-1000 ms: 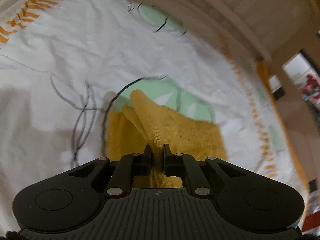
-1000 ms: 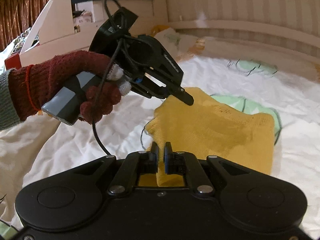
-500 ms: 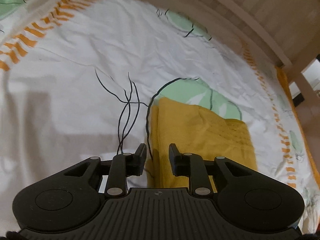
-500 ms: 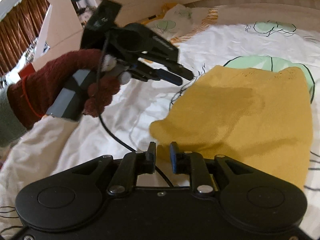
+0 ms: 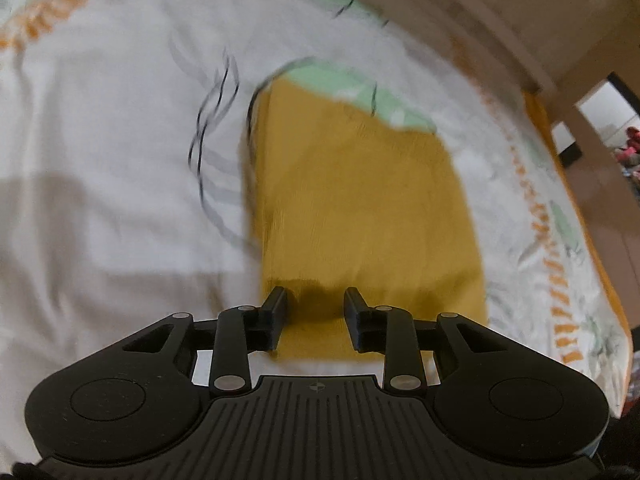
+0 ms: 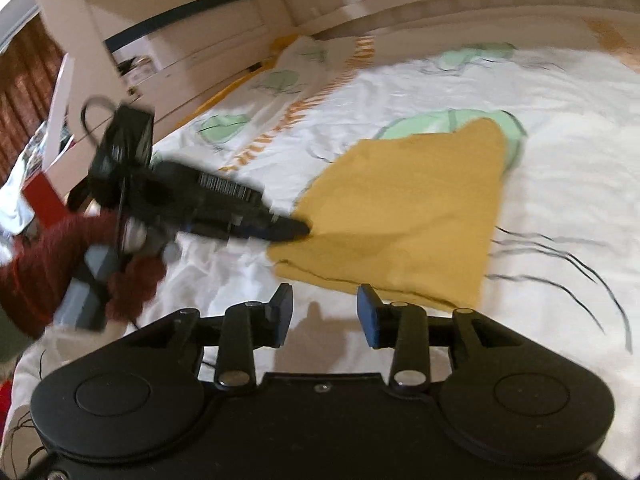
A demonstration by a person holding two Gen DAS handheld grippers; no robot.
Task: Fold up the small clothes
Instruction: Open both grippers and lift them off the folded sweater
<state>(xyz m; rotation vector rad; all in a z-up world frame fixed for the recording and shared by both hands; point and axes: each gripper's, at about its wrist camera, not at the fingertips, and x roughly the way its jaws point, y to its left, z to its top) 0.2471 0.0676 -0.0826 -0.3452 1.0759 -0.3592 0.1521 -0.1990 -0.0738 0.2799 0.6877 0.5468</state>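
Observation:
A mustard-yellow knitted garment lies folded flat on the white bedsheet. My left gripper is open and empty, its fingers low over the garment's near edge. In the right wrist view the same garment lies ahead. My right gripper is open and empty, just short of the garment's near edge. The left gripper also shows in the right wrist view, held by a red-gloved hand, its tips at the garment's left corner.
The sheet has green leaf prints and orange dashed borders. A wooden bed rail runs along the far side. White furniture stands beyond the bed at the left, and a pillow lies near it.
Both grippers have let go of the garment and opened wide. The garment has dropped flat into a folded rectangle, and both grippers have drawn back to its near edge.

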